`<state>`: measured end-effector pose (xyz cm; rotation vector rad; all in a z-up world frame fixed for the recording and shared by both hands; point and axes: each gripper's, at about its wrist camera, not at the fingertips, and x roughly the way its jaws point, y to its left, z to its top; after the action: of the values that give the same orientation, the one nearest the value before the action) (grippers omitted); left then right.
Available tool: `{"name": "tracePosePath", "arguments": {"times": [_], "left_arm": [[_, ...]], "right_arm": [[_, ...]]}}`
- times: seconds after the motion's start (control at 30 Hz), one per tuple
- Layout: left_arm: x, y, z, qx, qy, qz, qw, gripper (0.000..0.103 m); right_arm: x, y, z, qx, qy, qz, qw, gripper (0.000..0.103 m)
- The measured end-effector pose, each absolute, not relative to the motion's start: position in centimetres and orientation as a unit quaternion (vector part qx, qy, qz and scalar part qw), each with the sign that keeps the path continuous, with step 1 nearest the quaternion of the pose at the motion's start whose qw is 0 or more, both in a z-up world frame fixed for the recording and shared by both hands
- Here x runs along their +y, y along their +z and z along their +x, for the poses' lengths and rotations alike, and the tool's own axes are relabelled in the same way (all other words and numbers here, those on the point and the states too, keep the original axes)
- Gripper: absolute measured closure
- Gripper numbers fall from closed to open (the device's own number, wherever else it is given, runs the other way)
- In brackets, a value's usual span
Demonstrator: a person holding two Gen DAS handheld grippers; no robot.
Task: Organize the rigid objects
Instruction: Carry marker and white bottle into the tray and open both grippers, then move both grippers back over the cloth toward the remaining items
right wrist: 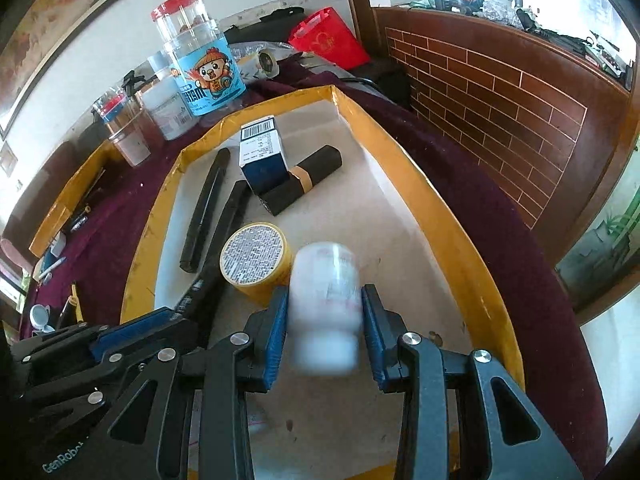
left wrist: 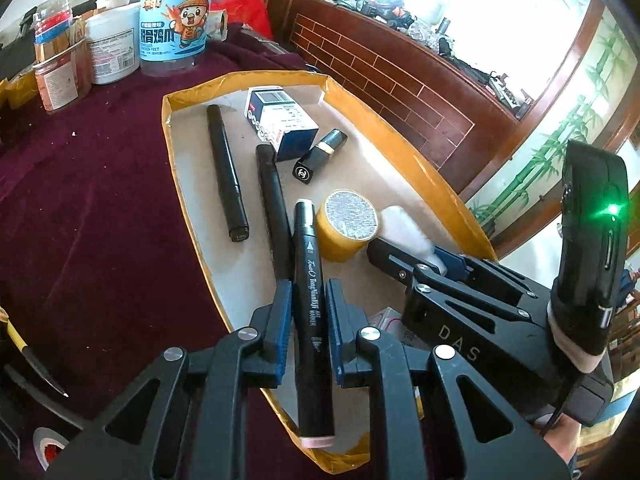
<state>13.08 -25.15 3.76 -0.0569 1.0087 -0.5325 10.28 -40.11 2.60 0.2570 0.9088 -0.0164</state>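
Left wrist view: yellow-rimmed cardboard tray (left wrist: 404, 148) on the maroon-covered table (left wrist: 100, 184), holding two black pens (left wrist: 226, 172), a blue and white box (left wrist: 280, 120), a black lipstick (left wrist: 320, 152) and a yellow tape roll (left wrist: 346, 224). Left gripper (left wrist: 308, 320) nearly closed, fingers (left wrist: 280, 320) narrow around a black art marker (left wrist: 312, 312) lying over the tray's near rim, slim gaps showing beside the barrel. Behind the tray, a blue-labelled clear jar (left wrist: 176, 20), apparently empty. Right wrist view: same tray (right wrist: 440, 216), same contents; right gripper (right wrist: 325, 328) clamped on a blurred white bottle (right wrist: 325, 304), just beside the tape roll (right wrist: 256, 260).
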Motion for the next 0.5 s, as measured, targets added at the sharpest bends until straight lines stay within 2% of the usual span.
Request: {"name": "tracePosePath", "arguments": {"times": [0.1, 0.3, 0.37, 0.5], "left_arm": [[-25.0, 3.8, 12.9, 0.479, -0.26, -0.038, 0.838, 0.075], [-24.9, 4.6, 12.2, 0.477, -0.264, -0.047, 0.837, 0.066], [-24.7, 4.9, 11.9, 0.477, -0.262, -0.051, 0.837, 0.059], [-23.9, 5.8, 11.3, 0.473, -0.255, -0.053, 0.841, 0.057]], "right_arm": [[-40.0, 3.0, 9.7, 0.432, -0.01, 0.122, 0.893, 0.07], [-40.0, 4.6, 7.2, 0.408, -0.013, 0.135, 0.903, 0.07], [-40.1, 5.4, 6.3, 0.397, -0.006, 0.146, 0.906, 0.07], [-39.6, 7.1, 4.9, 0.377, 0.001, 0.148, 0.914, 0.07]]}}
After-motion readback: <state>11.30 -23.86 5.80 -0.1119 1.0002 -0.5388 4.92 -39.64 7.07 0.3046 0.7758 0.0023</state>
